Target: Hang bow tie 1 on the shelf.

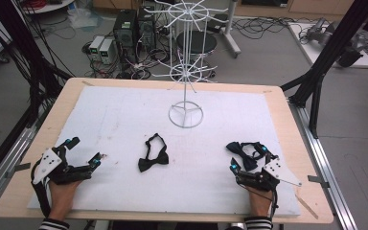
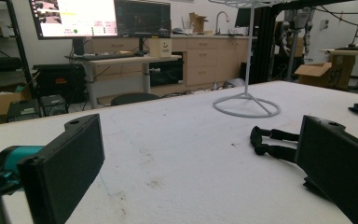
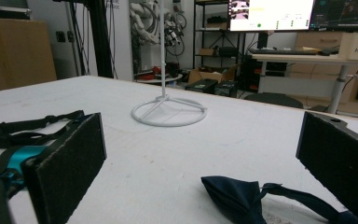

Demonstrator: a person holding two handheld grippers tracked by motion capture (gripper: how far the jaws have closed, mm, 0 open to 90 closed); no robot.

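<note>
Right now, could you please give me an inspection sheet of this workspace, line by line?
Surface: white mat on a wooden table, with a few small brown marks.
Job's things: black bow tie lying flat mid-mat; dark navy bow tie just ahead of the right tool; white wire rack upright at the far middle, its hooks bare.
Clutter: nothing seen on the mat.
Grippers: left tool open and holding nothing, resting on the mat; right tool open, with the navy tie between its jaws, not gripped.
Cables: one trails from each tool toward the person; tangled cables on the floor beyond.
Surroundings: computer towers, stool, black frame posts.
</note>
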